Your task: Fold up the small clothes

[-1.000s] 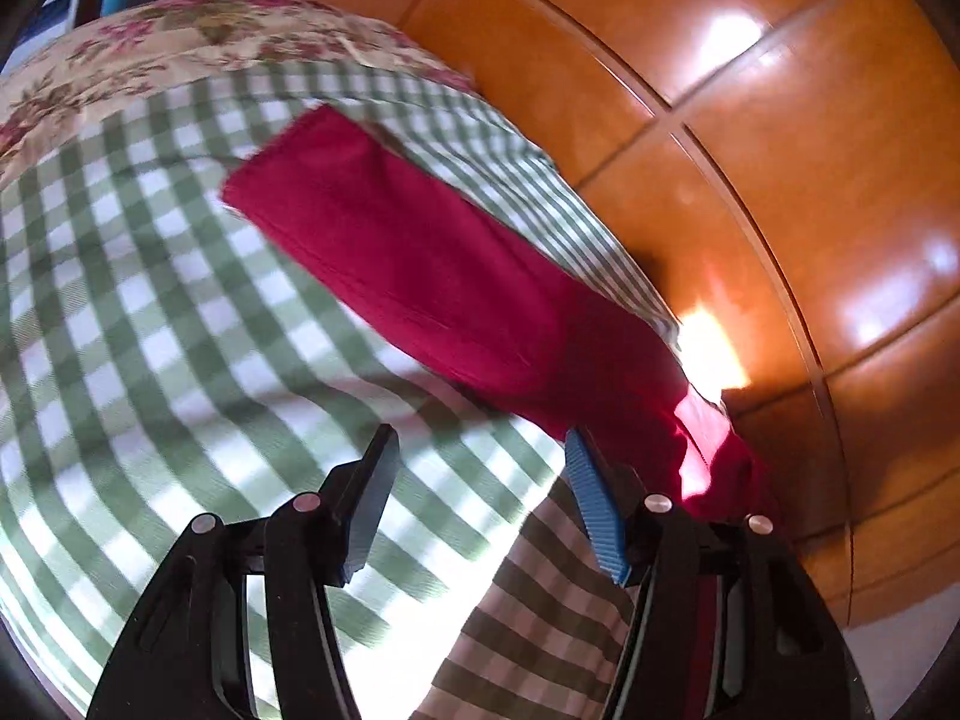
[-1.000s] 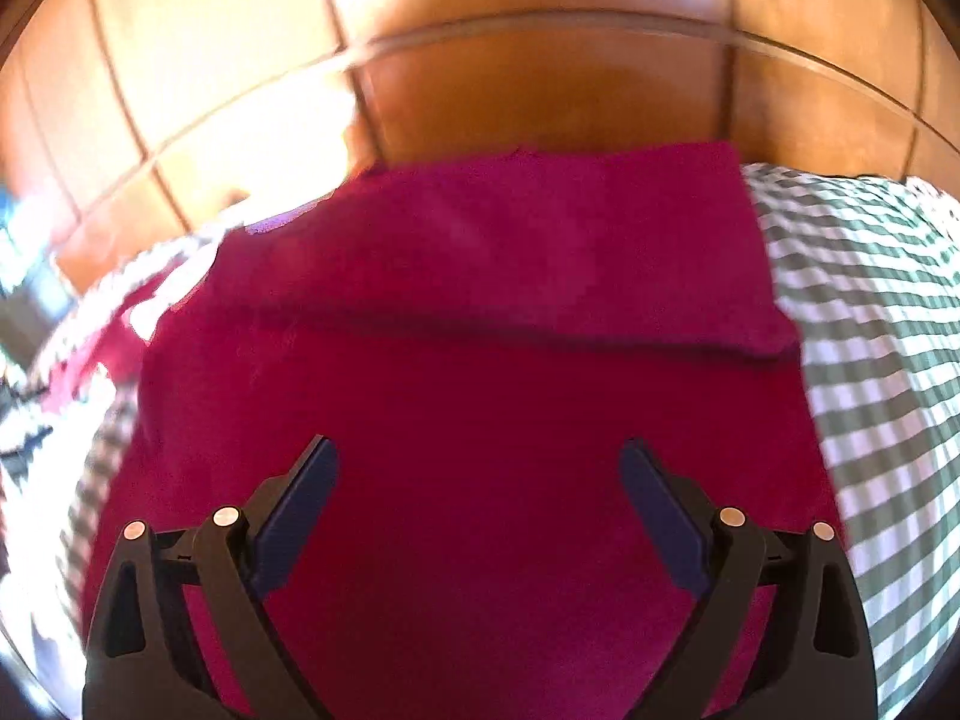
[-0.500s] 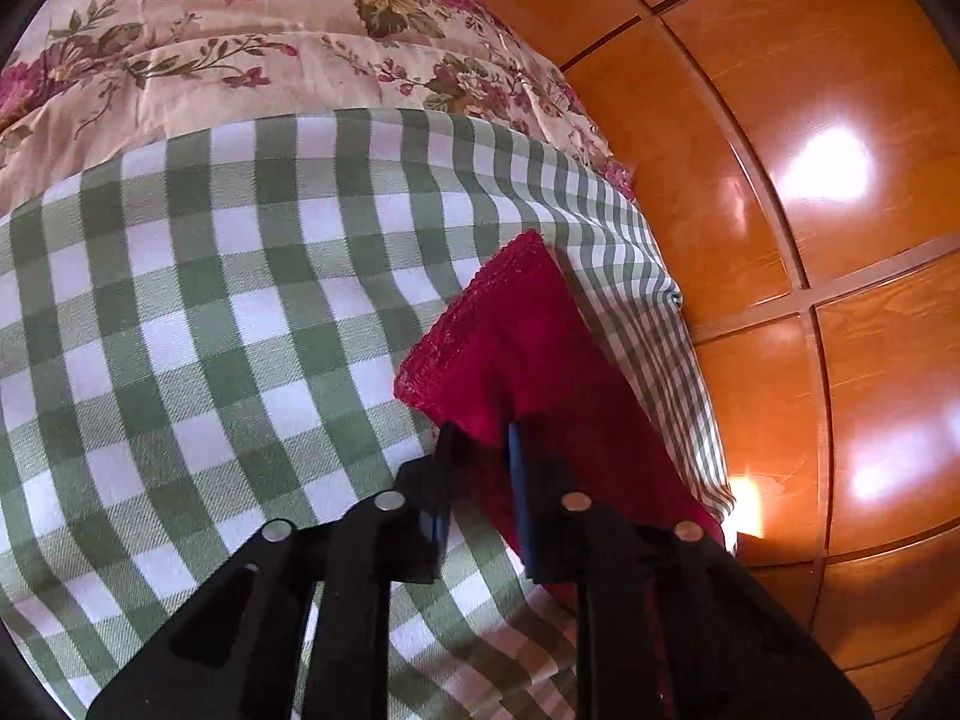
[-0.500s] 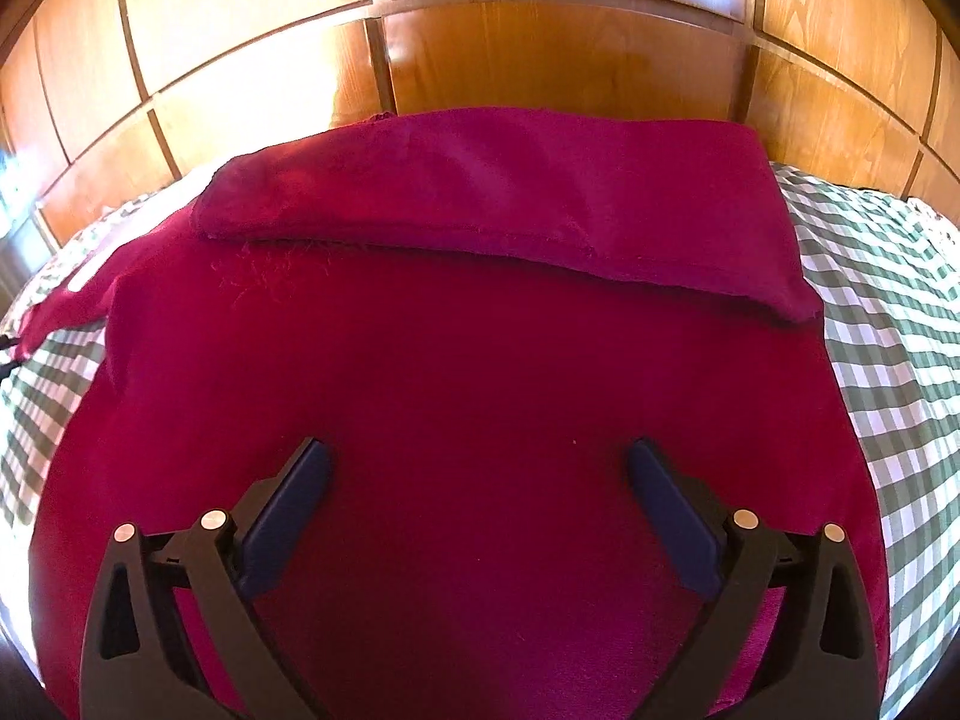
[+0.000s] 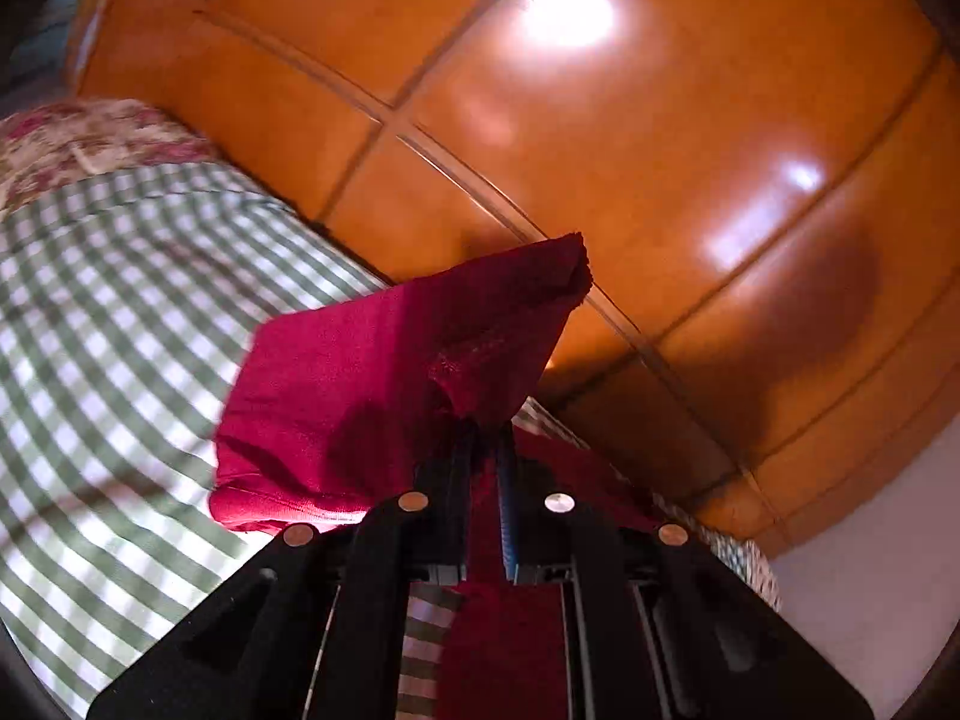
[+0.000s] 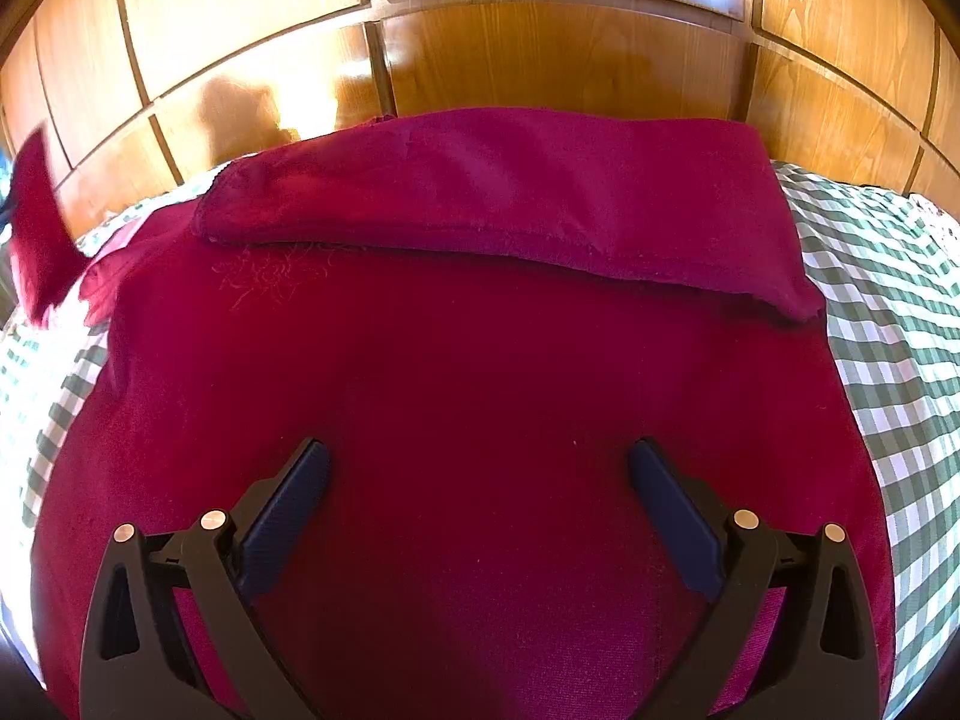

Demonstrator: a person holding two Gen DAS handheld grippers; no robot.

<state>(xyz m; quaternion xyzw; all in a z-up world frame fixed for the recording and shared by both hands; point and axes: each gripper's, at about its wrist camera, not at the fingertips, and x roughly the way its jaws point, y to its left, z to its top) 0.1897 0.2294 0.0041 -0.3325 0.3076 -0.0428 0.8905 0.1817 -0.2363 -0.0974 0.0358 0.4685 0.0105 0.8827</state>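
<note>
Crimson garment (image 6: pixel 480 420) had one sleeve folded in already; left gripper (image 5: pixel 486 438) had just clamped the other sleeve (image 5: pixel 372 372), right gripper (image 6: pixel 480 480) hung wide apart, empty.

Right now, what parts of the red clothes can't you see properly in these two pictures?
- Left wrist view: the pinched bit of the dark red knitted garment is hidden between the left gripper's shut fingers.
- Right wrist view: its near hem is cut off by the bottom edge behind the open right gripper.
- Right wrist view: the lifted sleeve end is blurred at the left edge.
- What the folded-over flap covers stays hidden.
</note>
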